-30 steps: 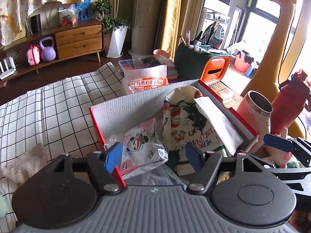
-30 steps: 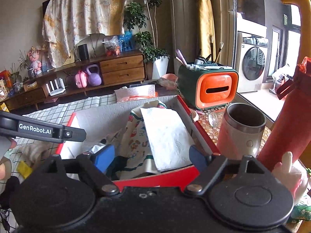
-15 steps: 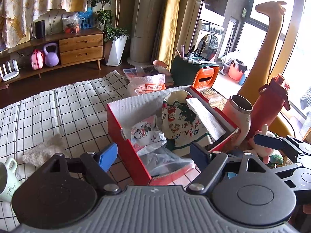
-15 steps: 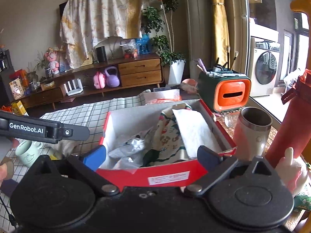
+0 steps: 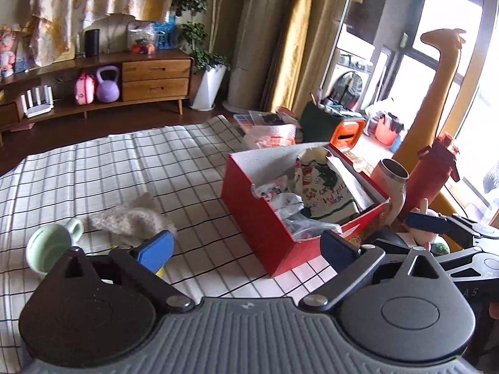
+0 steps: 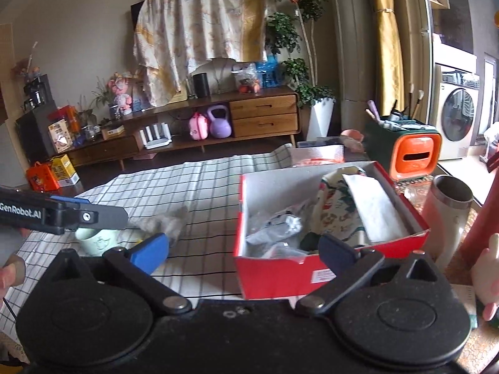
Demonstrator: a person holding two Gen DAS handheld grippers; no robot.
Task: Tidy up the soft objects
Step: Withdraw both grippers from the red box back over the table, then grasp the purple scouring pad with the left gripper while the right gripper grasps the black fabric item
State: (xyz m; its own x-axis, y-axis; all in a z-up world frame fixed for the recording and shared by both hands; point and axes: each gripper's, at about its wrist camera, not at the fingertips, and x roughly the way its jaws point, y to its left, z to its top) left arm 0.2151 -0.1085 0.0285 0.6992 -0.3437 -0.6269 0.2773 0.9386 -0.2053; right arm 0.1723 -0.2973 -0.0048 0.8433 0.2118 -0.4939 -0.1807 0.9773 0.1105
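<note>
Your left gripper [image 5: 246, 246]: spread, empty | your right gripper [image 6: 243, 251]: spread, empty | red cardboard box [image 6: 280, 275]: holds printed fabric | fluffy grey cloth [image 5: 131, 218]: on checked bench [image 5: 124, 162]

**Box ahead-right, rag and cup ahead-left**

From the left claw [image 5: 246, 246], the box [image 5: 265, 218] stands on the checked cloth [image 5: 124, 168] ahead and right, packets and folded fabric [image 5: 324, 187] inside. Ahead-left lie a fluffy rag [image 5: 131, 218] and, left of it, a cup [image 5: 50, 246]. Right of the box stands a tumbler [image 5: 394, 180], a bottle [image 5: 433, 171] beyond.
</note>
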